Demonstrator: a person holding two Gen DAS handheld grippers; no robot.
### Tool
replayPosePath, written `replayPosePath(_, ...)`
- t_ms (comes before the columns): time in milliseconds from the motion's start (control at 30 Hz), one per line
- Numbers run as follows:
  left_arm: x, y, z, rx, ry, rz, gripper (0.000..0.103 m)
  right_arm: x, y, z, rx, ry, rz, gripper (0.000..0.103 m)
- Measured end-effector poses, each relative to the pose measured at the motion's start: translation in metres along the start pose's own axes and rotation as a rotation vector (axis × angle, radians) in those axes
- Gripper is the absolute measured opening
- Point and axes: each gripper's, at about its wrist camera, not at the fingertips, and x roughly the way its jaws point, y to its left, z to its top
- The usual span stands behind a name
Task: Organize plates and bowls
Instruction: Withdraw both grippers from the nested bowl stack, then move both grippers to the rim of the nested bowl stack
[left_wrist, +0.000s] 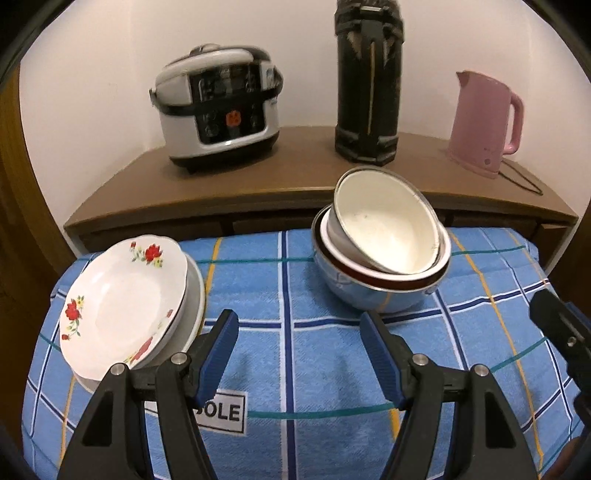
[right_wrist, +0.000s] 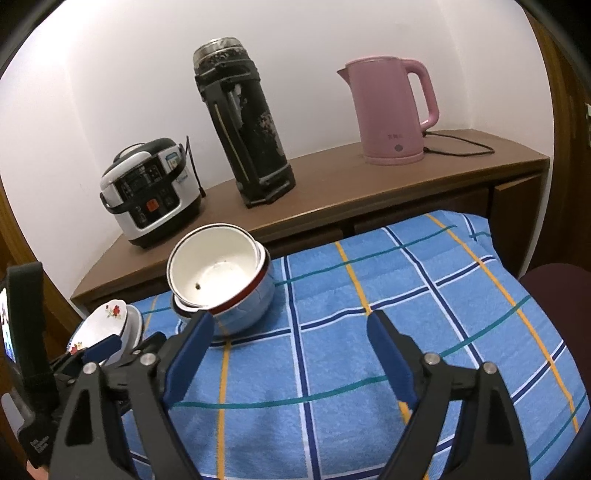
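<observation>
The nested bowls sit on the blue checked cloth, toward one o'clock from the left gripper. The innermost white bowl is tilted, its mouth facing toward the cameras; the blue outer bowl stands upright. At ten o'clock the flowered plate leans on a white plate under it, its face turned up and rightward. The left gripper's jaws stand wide apart over bare cloth, holding nothing. The right gripper is likewise spread and empty, bowls just beyond its left finger. Behind, a brown sideboard against a white wall carries a rice cooker, a dark thermos and a pink kettle.
</observation>
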Motion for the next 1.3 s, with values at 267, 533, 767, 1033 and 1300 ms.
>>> replayPosePath(267,-0.01,-0.006,-0.003,0.036,-0.074,-0.001,0.071,0.001,-0.009,0.0,-0.012,-0.005,-0.014,0.087)
replayPosePath(533,-0.002,0.016,0.048,-0.084,-0.085,-0.074,0.071,0.01,-0.009,0.032,-0.048,-0.044,0.03,0.087)
replayPosePath(767,0.03,0.008,0.1,-0.01,-0.11,0.026,0.071,0.053,-0.016,0.058,0.034,0.02,0.114,0.087)
replayPosePath(1033,0.079,0.005,0.111,-0.009,-0.038,0.063,0.071,0.099,-0.001,0.059,0.005,0.111,0.141,0.087)
replayPosePath(1300,0.092,0.011,0.11,-0.017,-0.019,0.08,0.071,0.124,-0.002,0.056,0.019,0.153,0.128,0.087)
